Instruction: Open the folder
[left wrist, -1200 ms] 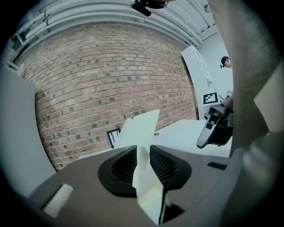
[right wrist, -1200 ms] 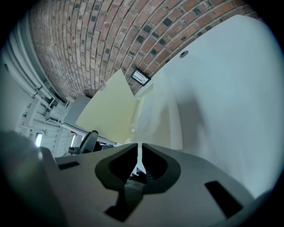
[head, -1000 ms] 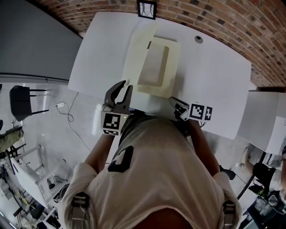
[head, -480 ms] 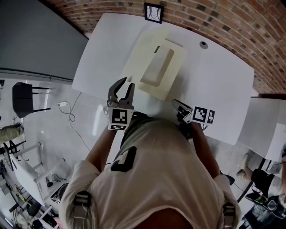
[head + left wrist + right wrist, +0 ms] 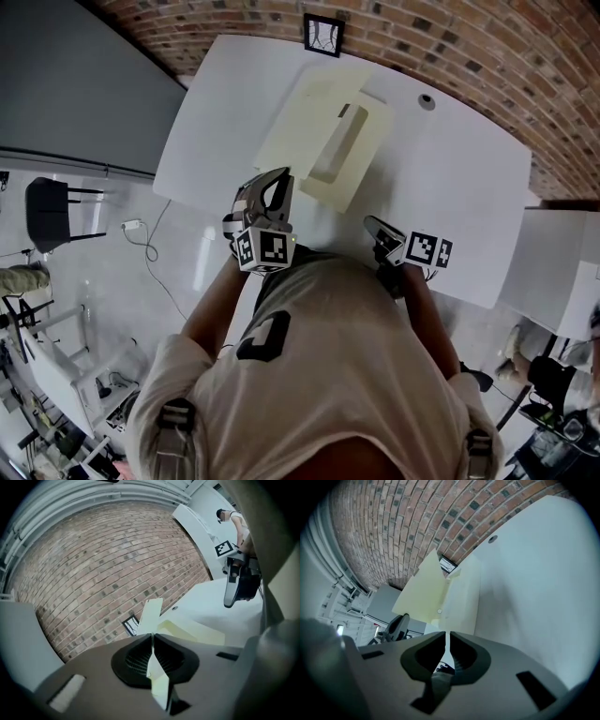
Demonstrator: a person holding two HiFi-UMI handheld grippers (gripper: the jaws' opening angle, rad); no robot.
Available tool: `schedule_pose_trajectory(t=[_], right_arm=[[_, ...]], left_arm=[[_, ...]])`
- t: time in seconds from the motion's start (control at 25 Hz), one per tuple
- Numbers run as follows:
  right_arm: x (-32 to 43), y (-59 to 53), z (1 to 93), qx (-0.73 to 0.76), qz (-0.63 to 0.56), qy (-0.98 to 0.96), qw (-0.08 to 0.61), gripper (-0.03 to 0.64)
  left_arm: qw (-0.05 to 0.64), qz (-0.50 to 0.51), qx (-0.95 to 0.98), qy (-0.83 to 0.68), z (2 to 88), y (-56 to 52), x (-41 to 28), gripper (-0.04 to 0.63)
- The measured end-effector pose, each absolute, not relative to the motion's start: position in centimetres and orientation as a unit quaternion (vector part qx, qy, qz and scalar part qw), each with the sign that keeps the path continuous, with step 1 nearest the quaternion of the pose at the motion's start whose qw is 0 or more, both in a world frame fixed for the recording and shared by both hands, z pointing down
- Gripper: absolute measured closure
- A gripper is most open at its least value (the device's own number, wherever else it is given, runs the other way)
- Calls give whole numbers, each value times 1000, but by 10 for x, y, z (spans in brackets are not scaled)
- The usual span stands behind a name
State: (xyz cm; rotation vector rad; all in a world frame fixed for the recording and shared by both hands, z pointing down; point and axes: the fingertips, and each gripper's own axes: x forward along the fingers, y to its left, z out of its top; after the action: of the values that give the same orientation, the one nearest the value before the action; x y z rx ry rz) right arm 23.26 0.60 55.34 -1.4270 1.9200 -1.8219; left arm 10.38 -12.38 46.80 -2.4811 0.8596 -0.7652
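Left tool (image 5: 277,178): jaws have just been closing and now pinch a thin cream leaf of the folder (image 5: 328,122) at its near left corner. In the left gripper view the sheet (image 5: 157,677) runs straight through the closed pads and rises edge-on beyond them. The left forearm reaches forward from the person's body, with the tool rolled so that two faces of its marker cube (image 5: 267,251) show from above.

Right tool (image 5: 372,223): jaws drawn to a thin slit with nothing between them (image 5: 446,637). It sits over the near edge of the counter (image 5: 450,187), pointing forward and slightly down, well apart from the folder. Its cube (image 5: 424,250) faces upward.

Folder: cream, lying skewed on the far middle of the white counter, with the gripped leaf lifted clear of the rest.

Surroundings: a small round hole (image 5: 427,101) in the counter lies to the right of the folder. A framed square marker (image 5: 322,35) stands at the far edge against the brick wall (image 5: 487,47). A dark chair (image 5: 52,211) and a loose cable (image 5: 150,234) are on the floor to the left.

Markings: black-and-white square patterns on both cubes.
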Motion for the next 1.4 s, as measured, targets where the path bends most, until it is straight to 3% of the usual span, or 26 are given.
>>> schedule_pose_trajectory(t=[0.12,0.56,0.88,1.4], right_arm=[[234,6,555,-473,-607,635,72,598],[232,2,554,-464,-605,643,66,598],[228,2,556,-458,-607,646,59,598],[209,-10,558,-431,-606,667,27,598]], left_arm=[[155,-255,-905,303,461,-127,106,583],[-135,-115,-929,325,433,-138,82,586],[-264,-40,-895,357,440,-143,50,586],[-305,-18,-867,394,455,-151,16,586]])
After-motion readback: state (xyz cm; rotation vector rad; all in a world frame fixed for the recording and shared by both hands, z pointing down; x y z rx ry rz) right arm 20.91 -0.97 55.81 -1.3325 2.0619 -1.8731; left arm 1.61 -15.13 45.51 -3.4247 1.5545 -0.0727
